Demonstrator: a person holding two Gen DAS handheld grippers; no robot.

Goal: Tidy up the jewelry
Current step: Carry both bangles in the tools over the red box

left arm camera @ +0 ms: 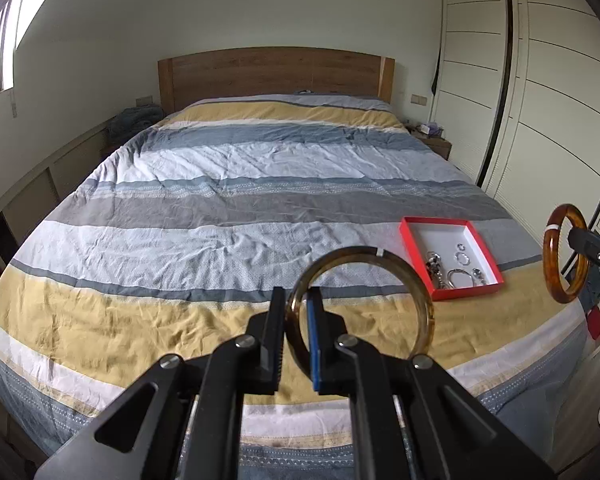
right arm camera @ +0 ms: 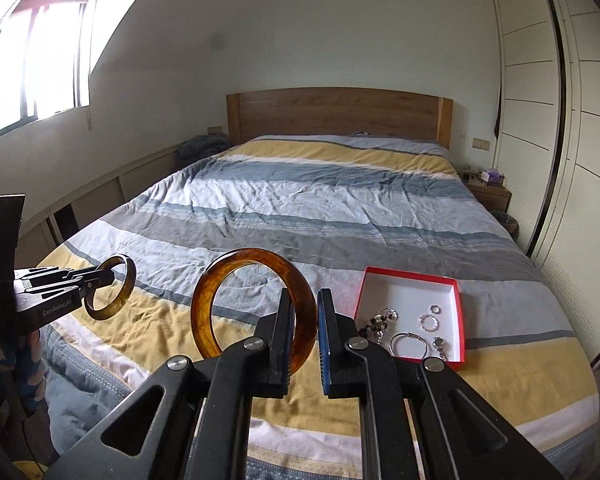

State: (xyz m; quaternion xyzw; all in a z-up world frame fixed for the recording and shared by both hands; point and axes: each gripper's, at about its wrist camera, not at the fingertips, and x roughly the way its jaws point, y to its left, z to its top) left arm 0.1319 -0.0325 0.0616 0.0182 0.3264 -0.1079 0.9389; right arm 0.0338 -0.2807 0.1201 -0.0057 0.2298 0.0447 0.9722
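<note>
Bangles ride clamped on edge: left jaws grip the olive bangle [left arm camera: 420,312], right jaws the amber bangle [right arm camera: 236,280], likely bound for the box [right arm camera: 456,320] lower right.

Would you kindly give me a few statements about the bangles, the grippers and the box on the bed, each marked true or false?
1. Each gripper holds a bangle. True: the left gripper grips the olive-brown bangle, the right gripper the amber bangle.
2. The red box is empty. False: it holds rings, a thin bracelet and beaded pieces.
3. The box lies on the striped bedspread. True.
4. The amber bangle rests on the bedspread. False: it is held up in the air.
5. The red box has its lid on. False: it lies open.
</note>
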